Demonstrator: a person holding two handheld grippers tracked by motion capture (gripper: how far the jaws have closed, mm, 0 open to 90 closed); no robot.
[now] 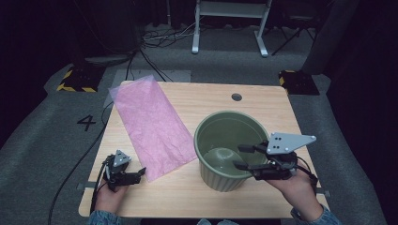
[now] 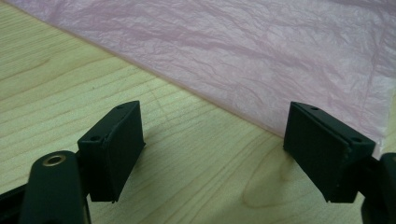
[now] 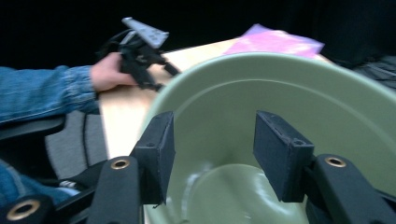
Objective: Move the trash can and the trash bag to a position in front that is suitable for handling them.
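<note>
Wooden table [image 1: 187,197], seen from above. A green ribbed plant pot [image 1: 224,161] stands upright at the right-centre of the table; a crinkled pink plastic sheet [image 1: 152,124] lies flat to its left, running from the far left corner toward the near edge. The right gripper [image 1: 240,157] is at the pot's near right rim, jaws apart; in the right gripper view one jaw sits outside the rim wall and the other over the hollow, neither pad pressing on the pot [image 3: 299,107]. The left gripper [image 1: 141,174] rests low at the near left of the table, held in the left hand [image 1: 110,196], jaws wide apart and holding nothing. In the left gripper view, the sheet's edge [image 2: 243,70] lies just ahead of its jaws over bare wood [image 2: 196,158].
</note>
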